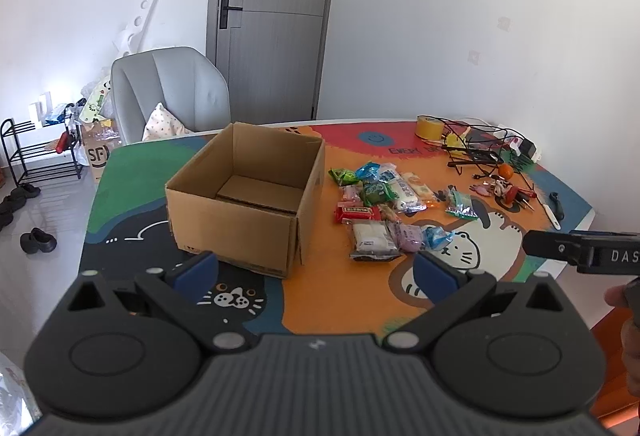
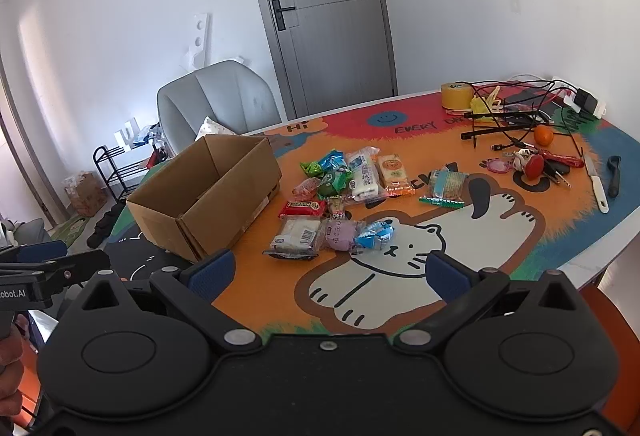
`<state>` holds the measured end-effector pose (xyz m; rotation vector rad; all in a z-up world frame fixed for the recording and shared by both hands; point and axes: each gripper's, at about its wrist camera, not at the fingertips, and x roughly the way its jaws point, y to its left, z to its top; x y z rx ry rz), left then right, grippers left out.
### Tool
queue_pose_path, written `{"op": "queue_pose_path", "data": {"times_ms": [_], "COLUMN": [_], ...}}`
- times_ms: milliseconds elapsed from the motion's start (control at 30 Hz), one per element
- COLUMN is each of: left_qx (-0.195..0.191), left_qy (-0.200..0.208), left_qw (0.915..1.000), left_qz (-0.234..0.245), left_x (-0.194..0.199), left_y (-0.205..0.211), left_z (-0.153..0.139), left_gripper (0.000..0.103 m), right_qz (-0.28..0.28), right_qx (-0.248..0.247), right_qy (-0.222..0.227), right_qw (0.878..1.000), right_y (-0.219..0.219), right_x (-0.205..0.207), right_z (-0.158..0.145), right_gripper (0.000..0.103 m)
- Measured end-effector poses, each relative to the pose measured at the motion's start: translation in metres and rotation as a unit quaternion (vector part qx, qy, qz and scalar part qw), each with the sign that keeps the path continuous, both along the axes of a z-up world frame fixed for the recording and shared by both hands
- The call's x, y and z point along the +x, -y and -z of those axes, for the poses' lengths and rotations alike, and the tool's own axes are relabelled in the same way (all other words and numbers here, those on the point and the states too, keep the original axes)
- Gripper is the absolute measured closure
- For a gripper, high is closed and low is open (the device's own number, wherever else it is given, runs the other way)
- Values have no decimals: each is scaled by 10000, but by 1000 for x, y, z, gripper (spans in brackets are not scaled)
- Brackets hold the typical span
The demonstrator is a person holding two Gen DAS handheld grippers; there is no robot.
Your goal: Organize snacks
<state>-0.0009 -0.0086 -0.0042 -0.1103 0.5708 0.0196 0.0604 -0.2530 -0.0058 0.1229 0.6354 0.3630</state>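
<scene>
Nearest in each view is the holder's own tool: the left gripper [image 1: 316,272], of matte black plastic with ribbed blue pads [image 1: 198,270], and the right gripper [image 2: 328,274], built alike. Both stand spread wide with nothing between the fingers, hovering over the near edge of the table [image 1: 340,300], which wears a glossy cartoon-cat cloth in orange, black, green and red.

Past the left gripper, toward the table's left edge, sits one open brown corrugated cardboard box [image 1: 244,196]; the left wrist view looks down into it and shows only its flap floor, while the right wrist view sees mainly its outer side.

Beside it, mid-table, lies the loose pile of crinkly plastic snack packets [image 2: 344,196], about a dozen: a red bar [image 2: 302,209], a white bun pack [image 2: 296,236], a purple pouch [image 2: 340,234], green and blue wrappers.

At the far right corner are a yellow tape roll [image 2: 456,95], tangled black cables [image 2: 504,116], one orange fruit [image 2: 543,135] and a white-handled knife [image 2: 596,184].
</scene>
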Motion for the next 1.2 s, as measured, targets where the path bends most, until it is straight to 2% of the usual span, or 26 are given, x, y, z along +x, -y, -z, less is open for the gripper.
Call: {"op": "queue_pose_path", "data": {"times_ms": [333,867,1200], "left_qx": [-2,-21,-77], "left_qy": [31,44,162], "left_qw": [10000,10000,9998], "left_qz": [5,16,31], "left_x": [-3,-3,5], "left_y": [-1,-2,-1], "left_z": [-1,-1,5], "left_gripper": [0,0,0], "right_qz": [-3,30,69], "right_qx": [122,45,68], "right_qy": [-102,-30,-56], "right_qw": [9999,10000,9999], "right_y": [3,2,4], "right_x": [2,2,11], "right_z": [1,0,10], "right_gripper": [0,0,0]}}
